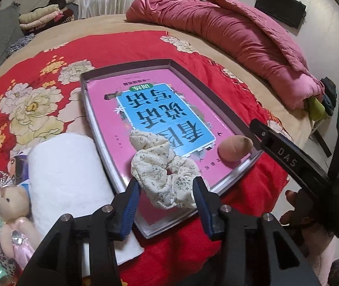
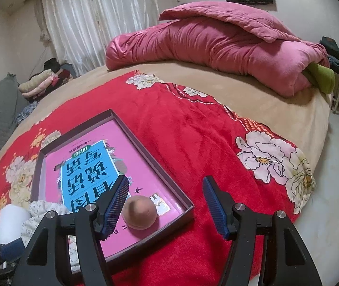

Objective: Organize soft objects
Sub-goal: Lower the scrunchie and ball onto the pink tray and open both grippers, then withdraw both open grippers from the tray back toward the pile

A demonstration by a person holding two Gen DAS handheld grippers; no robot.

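A cream floral scrunchie (image 1: pixel 162 176) lies in the near end of a shallow box (image 1: pixel 126 66) that holds a pink and blue book (image 1: pixel 159 109). My left gripper (image 1: pixel 165 186) is open, its blue pads on either side of the scrunchie's near part. A peach-brown soft ball (image 1: pixel 235 150) rests in the box's near right corner. In the right wrist view the ball (image 2: pixel 139 212) sits just beside the left finger of my open right gripper (image 2: pixel 165 181), which holds nothing. The scrunchie (image 2: pixel 43 208) shows at that view's lower left.
A rolled white towel (image 1: pixel 67 181) lies left of the box, and a small plush bear in a pink dress (image 1: pixel 14 212) left of that. All rest on a red floral blanket (image 2: pixel 193 131). A heaped pink quilt (image 2: pixel 217 47) lies across the far side of the bed.
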